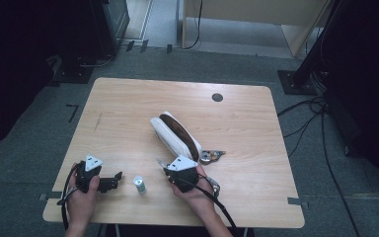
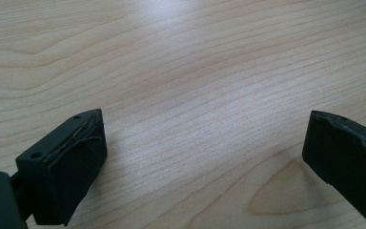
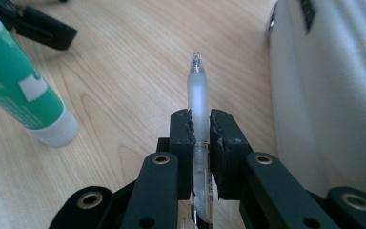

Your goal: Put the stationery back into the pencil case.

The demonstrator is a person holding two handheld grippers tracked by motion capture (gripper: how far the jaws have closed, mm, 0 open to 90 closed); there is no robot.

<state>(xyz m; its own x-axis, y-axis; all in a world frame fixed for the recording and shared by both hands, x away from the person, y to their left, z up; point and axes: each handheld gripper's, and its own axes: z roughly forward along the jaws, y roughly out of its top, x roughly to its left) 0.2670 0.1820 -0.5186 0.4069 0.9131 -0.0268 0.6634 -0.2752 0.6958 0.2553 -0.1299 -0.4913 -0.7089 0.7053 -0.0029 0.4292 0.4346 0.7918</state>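
High view: fixed overhead, facing forward and down, whole table [image 1: 128, 98] seen from afar. Left gripper view: close, low over bare table [image 2: 195, 71]. Right gripper view: close, along jaws; shares glue stick [image 3: 24, 90] [image 1: 139, 184] and white case [image 3: 333, 95] [image 1: 170, 133] with high view.

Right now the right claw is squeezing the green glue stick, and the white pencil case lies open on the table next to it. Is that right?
Not quite. The right claw is squeezing a frosted clear pen, not the glue stick, which stands free on the table beside it, as the right gripper view shows. The white pencil case does lie open next to it.
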